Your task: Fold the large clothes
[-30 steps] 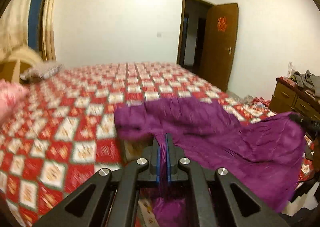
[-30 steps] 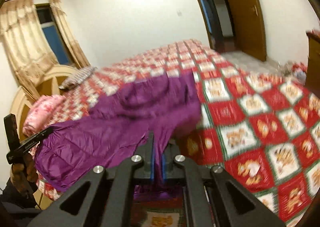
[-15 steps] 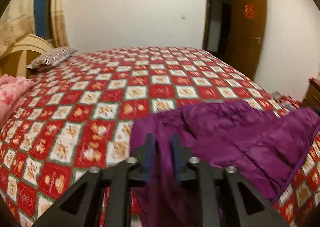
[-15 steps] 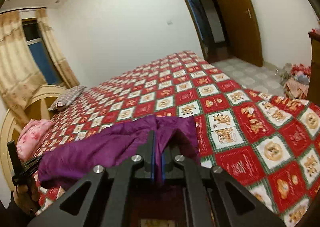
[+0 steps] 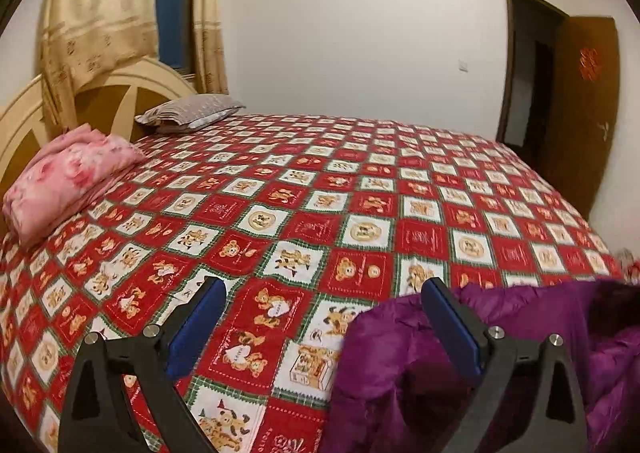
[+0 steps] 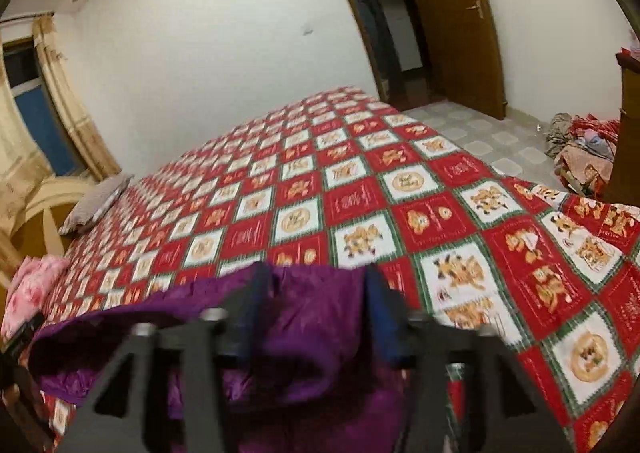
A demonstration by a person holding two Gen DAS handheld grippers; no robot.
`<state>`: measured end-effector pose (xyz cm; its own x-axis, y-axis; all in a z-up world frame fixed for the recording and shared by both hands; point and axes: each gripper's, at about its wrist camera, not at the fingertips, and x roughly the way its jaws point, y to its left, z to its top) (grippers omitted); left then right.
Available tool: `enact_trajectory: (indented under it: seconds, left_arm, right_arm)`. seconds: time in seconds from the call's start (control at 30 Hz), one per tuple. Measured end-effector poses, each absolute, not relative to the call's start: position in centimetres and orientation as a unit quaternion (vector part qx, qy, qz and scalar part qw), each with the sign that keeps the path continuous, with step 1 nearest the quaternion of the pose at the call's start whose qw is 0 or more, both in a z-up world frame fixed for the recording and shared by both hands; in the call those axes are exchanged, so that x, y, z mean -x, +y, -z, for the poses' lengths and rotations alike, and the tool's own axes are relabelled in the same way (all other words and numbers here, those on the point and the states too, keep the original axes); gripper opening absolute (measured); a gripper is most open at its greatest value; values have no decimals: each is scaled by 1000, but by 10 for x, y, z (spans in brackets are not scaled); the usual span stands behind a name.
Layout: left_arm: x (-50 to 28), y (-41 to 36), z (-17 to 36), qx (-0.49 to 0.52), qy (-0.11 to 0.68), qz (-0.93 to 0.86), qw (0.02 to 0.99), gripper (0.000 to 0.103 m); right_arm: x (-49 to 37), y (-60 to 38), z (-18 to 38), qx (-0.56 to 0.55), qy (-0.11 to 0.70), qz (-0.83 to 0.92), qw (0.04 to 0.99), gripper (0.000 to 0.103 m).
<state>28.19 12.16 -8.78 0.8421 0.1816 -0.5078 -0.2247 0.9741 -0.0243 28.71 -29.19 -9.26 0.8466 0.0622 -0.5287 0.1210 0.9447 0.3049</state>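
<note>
Spread wide, the fingers (image 5: 202,317) of my left gripper (image 5: 324,317) have just been opening and pinch nothing; only the red checked bedspread (image 5: 360,181) shows in the gap between them. On that side the purple garment (image 5: 400,365) lies bunched at the near edge of the bed, its rounded fold under and beyond the right-hand finger, which stands against the cloth, though I cannot tell whether it actually touches. My left hand points the tool forward and somewhat downward over the bed, toward the pink folded blanket (image 5: 68,181) and the grey pillow (image 5: 188,115) near the headboard (image 5: 100,101). On my right gripper (image 6: 316,301) the jaws have also just been opening and stand partly apart, blurred in my view; the purple garment (image 6: 312,317) sits between the fingers (image 6: 378,313) and runs away to the left along the bed edge, but the pads do not press on it. That tool too tilts down over the bedspread (image 6: 360,197), rolled a little, aimed toward the far corner of the bed, with the brown door (image 6: 460,25) beyond and a heap of clothes (image 6: 580,149) on the floor at the right.
</note>
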Motion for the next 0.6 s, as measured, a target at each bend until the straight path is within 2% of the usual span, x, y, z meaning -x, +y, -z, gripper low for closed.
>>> enact_trajectory:
  seconds: [0.17,0.33,0.6]
  left_arm:
    - [-282,91,82,5,234,-106,966,98]
    - [-303,37,94,-27,255,-54,965,98]
    - [-361,-1,157,-78,322,-66,941,98]
  right_arm:
    - [-290,-275,87,-139,260,26,955,62]
    - [-306,-227,97,-97,283,-14,954,62]
    - [-350,-151,144,-12,358,-74,931,62]
